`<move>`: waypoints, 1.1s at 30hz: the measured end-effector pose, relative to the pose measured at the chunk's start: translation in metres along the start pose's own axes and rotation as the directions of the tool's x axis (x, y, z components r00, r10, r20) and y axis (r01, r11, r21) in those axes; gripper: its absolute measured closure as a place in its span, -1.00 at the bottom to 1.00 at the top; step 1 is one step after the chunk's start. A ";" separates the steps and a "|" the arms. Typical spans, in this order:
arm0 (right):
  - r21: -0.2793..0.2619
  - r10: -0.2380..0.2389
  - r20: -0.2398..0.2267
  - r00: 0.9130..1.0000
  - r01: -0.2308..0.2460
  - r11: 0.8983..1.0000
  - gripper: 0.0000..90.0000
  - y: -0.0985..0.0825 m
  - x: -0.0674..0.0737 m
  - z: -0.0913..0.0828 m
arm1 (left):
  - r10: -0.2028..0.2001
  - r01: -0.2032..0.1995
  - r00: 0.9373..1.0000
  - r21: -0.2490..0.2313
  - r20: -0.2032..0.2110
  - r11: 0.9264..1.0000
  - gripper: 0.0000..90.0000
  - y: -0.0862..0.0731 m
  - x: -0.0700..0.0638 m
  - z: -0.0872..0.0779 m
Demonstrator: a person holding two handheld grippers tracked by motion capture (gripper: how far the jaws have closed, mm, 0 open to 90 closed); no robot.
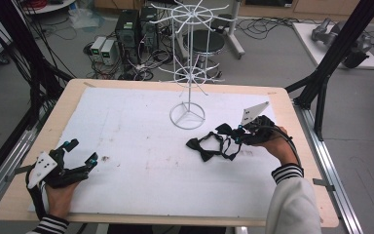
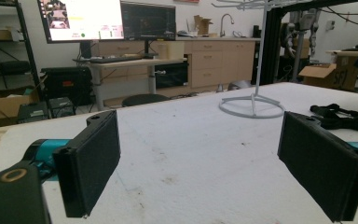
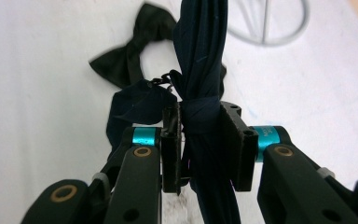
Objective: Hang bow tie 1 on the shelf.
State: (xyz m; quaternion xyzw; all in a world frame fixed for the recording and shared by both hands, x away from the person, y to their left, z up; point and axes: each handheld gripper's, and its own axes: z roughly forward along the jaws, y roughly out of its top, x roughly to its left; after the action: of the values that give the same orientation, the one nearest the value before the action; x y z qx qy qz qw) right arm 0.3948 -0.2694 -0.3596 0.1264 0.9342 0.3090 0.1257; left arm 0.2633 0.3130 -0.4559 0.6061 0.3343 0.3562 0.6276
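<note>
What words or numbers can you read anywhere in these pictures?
"SF" or similar: dark marking on the cardboard box, too blurred to be sure.
Monitor: the writing on its screen is too small to read.
Right gripper: print on its teal ring is too blurred to read.
Nothing else bears readable text.

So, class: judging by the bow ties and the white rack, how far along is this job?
Done: nothing hangs on the rack yet; its arms are bare. In hand: the right gripper is shut on the knot of a navy bow tie. The left gripper rests open at the table's near left. Left: a black bow tie lies on the mat, and the held one has yet to reach the rack, if hanging is the aim.
</note>
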 end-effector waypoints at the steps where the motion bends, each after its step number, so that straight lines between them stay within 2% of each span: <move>1: -0.005 -0.003 0.003 1.000 0.003 1.000 0.58 0.001 0.000 -0.001 | 0.003 -0.003 1.000 0.002 0.001 1.000 -0.70 0.000 0.000 0.000; 4: -0.028 0.015 0.010 1.000 -0.015 1.000 0.58 0.003 0.003 -0.005 | 0.004 -0.004 1.000 0.001 -0.002 1.000 -0.70 0.000 0.000 0.000; 13: -0.079 0.024 0.007 1.000 -0.023 0.997 0.57 0.007 0.009 -0.008 | 0.004 -0.004 1.000 0.002 -0.003 1.000 -0.70 0.000 0.000 0.000; 16: -0.106 0.023 0.011 1.000 -0.022 0.994 0.57 0.008 0.010 -0.011 | 0.006 -0.006 1.000 0.002 -0.004 1.000 -0.70 0.000 -0.001 0.001; 23: -0.161 0.055 0.013 0.998 -0.052 0.986 0.57 0.010 0.011 -0.017 | 0.008 -0.008 1.000 0.005 -0.005 1.000 -0.70 0.000 -0.001 0.001; 33: -0.204 0.074 0.026 0.997 -0.067 0.977 0.58 0.010 0.010 -0.023 | 0.009 -0.009 1.000 0.006 -0.005 1.000 -0.70 0.000 -0.001 0.001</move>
State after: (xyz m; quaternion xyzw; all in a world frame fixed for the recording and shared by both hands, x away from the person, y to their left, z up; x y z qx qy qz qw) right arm 0.3794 -0.2713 -0.3374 0.1510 0.8904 0.4050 0.1424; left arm 0.2634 0.3122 -0.4557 0.6085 0.3343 0.3597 0.6234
